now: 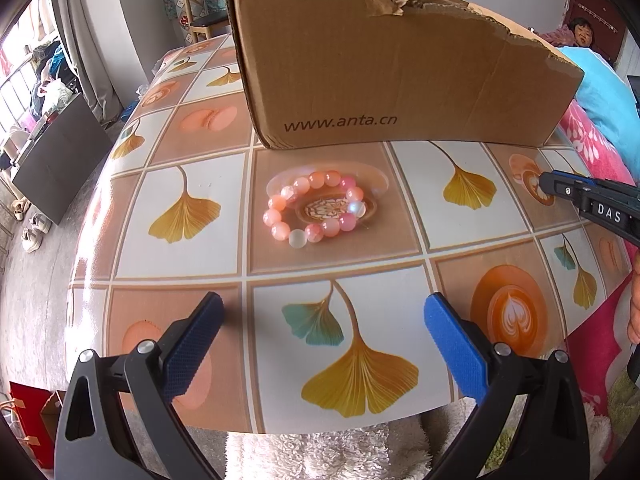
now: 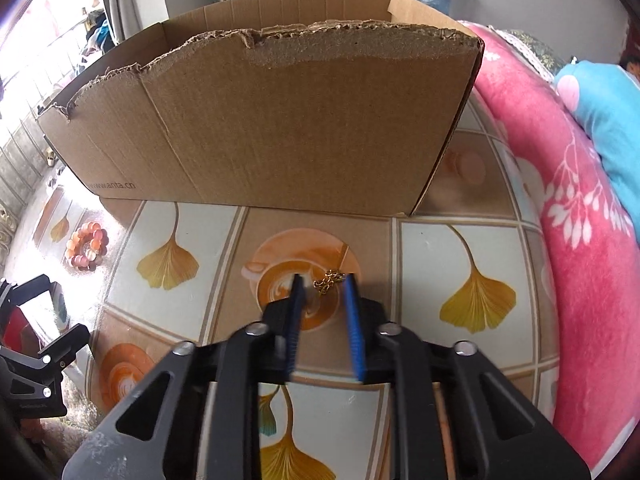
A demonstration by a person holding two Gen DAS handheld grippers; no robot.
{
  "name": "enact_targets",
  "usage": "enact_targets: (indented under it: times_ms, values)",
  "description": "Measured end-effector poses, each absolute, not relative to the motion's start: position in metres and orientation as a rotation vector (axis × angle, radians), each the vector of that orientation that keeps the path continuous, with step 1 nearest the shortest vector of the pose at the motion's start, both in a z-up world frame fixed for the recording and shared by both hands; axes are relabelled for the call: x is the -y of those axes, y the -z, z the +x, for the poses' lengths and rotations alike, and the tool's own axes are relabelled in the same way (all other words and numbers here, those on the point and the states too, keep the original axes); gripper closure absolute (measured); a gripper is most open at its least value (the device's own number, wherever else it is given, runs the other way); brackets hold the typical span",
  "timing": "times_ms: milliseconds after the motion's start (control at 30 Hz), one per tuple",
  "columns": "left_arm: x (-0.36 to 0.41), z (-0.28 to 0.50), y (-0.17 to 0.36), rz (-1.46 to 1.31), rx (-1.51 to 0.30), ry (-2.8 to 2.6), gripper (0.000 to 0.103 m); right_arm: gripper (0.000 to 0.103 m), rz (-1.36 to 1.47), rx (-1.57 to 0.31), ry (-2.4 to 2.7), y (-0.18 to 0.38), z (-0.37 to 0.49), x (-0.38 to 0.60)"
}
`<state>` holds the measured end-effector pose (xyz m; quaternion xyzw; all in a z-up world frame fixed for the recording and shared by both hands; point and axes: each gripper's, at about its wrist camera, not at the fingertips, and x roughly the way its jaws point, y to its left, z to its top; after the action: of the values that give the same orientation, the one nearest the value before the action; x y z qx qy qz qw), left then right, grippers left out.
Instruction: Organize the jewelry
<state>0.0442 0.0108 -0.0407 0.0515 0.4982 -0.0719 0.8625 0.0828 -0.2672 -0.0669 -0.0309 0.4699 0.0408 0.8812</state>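
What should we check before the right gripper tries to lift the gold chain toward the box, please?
1. Gold chain lies between the right gripper's fingertips: ok.
2. Pads pressing on the chain: not ok, a gap shows on each side of it.
3. Cardboard box stands upright behind the chain, with its top open: ok.
4. Free room inside the box: cannot tell, its floor is hidden.
5. Left gripper is open, empty and short of the bead bracelet: ok.

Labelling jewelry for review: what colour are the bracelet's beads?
Pink and peach, some milky white; the bracelet shows clearest in the left wrist view.
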Motion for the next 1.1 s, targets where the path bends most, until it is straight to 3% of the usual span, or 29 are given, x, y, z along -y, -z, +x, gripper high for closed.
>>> enact_targets:
  times_ms: [200, 467, 1100]
  values:
    - [-0.019, 0.038, 0.032, 0.045, -0.993, 0.201, 0.004, 0.103, -0.053, -0.978, -0.084, 0.067, 0.083, 0.272]
    - [-0.030, 0.037, 0.009, 0.018, -0.843, 0.254, 0.007, 0.103, 0.041, -0.973, -0.104, 0.062, 0.079, 0.292]
    - [0.000, 0.064, 0.007, 0.138, -0.874, 0.400, 0.060, 0.103, 0.219, -0.914, -0.209, 0.034, 0.063, 0.293]
